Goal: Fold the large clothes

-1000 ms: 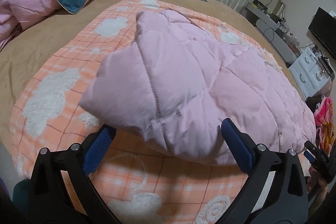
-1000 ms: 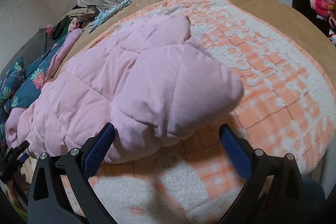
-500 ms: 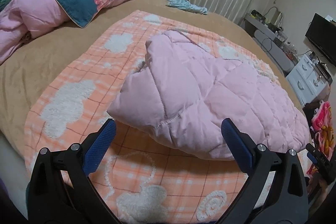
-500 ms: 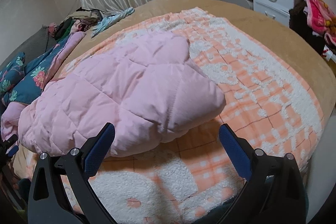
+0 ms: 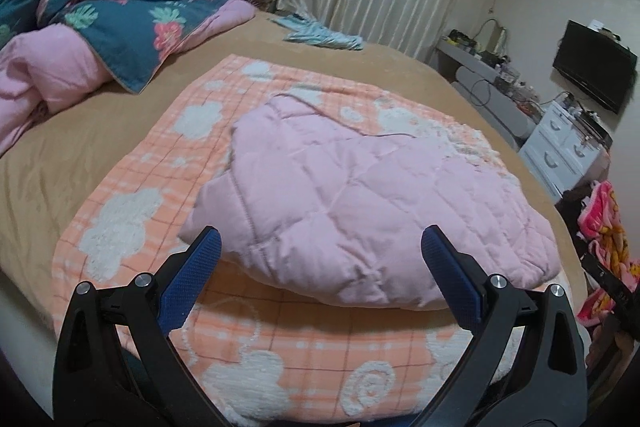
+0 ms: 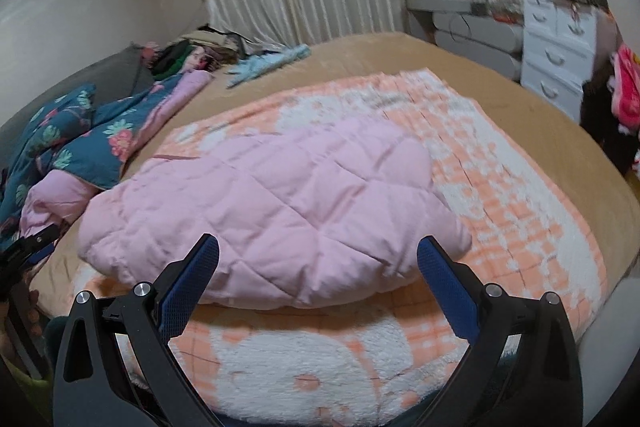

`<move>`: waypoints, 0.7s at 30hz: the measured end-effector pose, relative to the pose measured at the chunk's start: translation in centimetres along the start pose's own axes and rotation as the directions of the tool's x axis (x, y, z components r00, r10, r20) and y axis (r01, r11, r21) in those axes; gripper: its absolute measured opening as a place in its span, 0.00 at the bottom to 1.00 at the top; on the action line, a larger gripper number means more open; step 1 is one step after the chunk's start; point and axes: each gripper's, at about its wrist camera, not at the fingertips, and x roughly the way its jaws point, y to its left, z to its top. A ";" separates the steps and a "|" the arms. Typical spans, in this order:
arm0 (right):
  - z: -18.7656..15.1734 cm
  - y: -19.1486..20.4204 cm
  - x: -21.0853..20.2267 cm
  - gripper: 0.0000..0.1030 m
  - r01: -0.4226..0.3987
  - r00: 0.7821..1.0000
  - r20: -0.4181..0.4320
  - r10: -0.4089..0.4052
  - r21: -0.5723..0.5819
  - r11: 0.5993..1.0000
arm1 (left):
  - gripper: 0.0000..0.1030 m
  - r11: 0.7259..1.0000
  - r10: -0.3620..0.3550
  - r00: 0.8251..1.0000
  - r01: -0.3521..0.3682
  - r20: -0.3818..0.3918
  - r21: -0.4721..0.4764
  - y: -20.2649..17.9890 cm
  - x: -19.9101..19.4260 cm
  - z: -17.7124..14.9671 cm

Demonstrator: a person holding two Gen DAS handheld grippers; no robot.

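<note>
a: where's the pink jacket (image 5: 360, 211)?
b: lying folded on the orange blanket (image 5: 132, 195), on the bed (image 6: 360, 55).
a: the grippers?
b: left gripper (image 5: 320, 251) and right gripper (image 6: 318, 255) both spread wide, empty, seemingly just short of it.

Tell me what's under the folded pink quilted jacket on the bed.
The pink quilted jacket lies on an orange-and-white plaid blanket, itself spread over the tan bedspread. Anything beneath the jacket itself is hidden.

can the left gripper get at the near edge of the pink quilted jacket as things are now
Probably yes. The left gripper is open and empty, with the pink quilted jacket lying flat on the orange blanket just ahead of its fingers; nothing sits between them.
</note>
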 end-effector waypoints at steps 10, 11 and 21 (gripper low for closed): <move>0.2 3.0 -3.6 0.96 -0.027 0.997 0.072 0.035 -0.097 0.995 | 0.91 0.997 -0.052 0.999 0.051 0.014 0.061 -3.6 -0.9 -0.7; 0.1 3.2 -3.7 0.96 -0.028 0.996 0.076 0.035 -0.102 0.994 | 0.91 0.996 -0.054 0.998 0.053 0.015 0.068 -3.9 -0.9 -0.9; -1.3 4.1 -4.4 0.96 -0.016 0.994 0.109 0.031 -0.135 0.991 | 0.91 0.989 -0.088 0.996 0.087 0.002 0.119 -6.3 -0.8 -2.8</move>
